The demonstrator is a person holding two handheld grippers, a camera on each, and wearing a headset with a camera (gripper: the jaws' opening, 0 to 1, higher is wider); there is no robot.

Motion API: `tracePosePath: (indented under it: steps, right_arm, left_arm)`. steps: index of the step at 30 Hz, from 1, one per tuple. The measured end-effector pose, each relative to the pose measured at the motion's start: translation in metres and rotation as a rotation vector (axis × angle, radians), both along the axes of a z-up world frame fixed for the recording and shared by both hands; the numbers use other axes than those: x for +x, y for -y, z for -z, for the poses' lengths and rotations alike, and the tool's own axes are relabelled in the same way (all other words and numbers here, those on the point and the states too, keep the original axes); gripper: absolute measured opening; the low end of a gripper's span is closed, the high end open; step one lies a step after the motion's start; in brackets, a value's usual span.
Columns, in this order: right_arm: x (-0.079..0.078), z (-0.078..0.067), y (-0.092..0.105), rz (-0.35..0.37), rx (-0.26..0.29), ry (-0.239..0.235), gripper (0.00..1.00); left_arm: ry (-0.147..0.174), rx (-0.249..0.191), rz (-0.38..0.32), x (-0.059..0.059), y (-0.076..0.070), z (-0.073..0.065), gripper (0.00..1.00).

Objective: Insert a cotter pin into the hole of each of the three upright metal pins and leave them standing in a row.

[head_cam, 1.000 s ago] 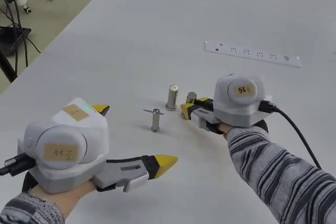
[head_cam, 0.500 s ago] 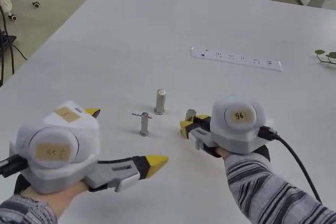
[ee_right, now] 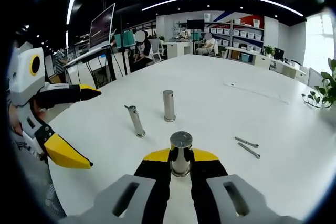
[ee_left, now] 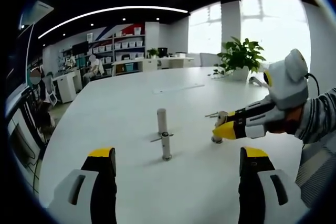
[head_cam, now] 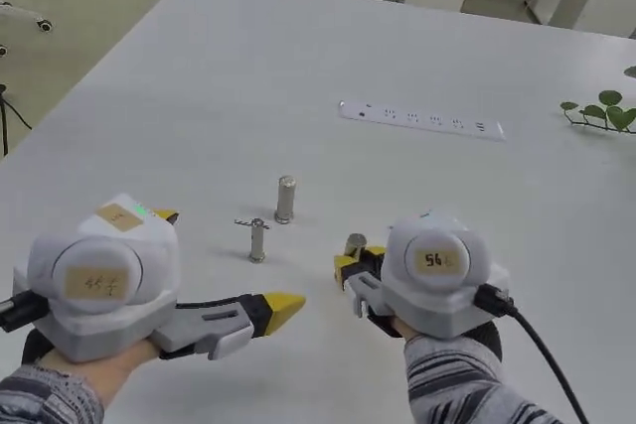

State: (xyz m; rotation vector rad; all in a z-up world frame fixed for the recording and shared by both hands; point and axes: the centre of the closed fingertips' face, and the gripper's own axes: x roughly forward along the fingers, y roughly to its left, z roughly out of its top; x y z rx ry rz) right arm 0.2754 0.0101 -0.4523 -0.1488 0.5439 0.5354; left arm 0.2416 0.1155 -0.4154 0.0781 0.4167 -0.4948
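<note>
Pin gripped, cotter pins waiting

Table (head_cam: 199,96) carries the work. Left gripper (head_cam: 224,261) hangs wide open and empty, probably free to fetch. Right gripper (head_cam: 348,267) is clamped round the near pin (head_cam: 355,243), upright, seemingly to steady it. Beyond stand the fitted pin (head_cam: 257,241) and the bare pin (head_cam: 285,199). Two loose cotter pins (ee_right: 247,142) lie near the right gripper

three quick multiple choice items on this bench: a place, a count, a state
1. The metal pin with a cotter pin through it stands: A nearer the person than the bare pin B behind it C touching it
2. Loose cotter pins on the table: A none B two C five
3. The left hand-held gripper is: A open B shut on a pin C shut, empty
A, it stands in front in the head view; B, two lie in the right gripper view; A, its jaws stand apart, empty.
</note>
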Motion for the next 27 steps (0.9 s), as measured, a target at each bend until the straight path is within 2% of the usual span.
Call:
tracePosePath:
  steps: [8, 10, 13, 19, 27]
  right_arm:
    - [-0.011, 0.006, -0.002, 0.0, -0.01, -0.01, 0.08]
    - [-0.012, 0.009, -0.002, -0.011, -0.029, -0.009, 0.08]
    - [-0.013, 0.01, -0.001, -0.002, -0.016, -0.018, 0.08]
    - [-0.017, 0.02, 0.001, 0.002, -0.026, -0.038, 0.08]
    - [-0.019, 0.018, 0.002, 0.008, -0.038, -0.01, 0.08]
  left_arm:
    - [-0.002, 0.002, 0.011, 0.0, 0.003, 0.002, 0.97]
    - [-0.002, 0.002, 0.012, 0.0, 0.003, 0.002, 0.97]
    - [-0.006, 0.001, 0.013, 0.0, 0.003, 0.003, 0.97]
    - [-0.011, 0.003, 0.016, -0.001, 0.004, 0.004, 0.97]
    - [-0.018, 0.005, 0.016, -0.002, 0.004, 0.006, 0.96]
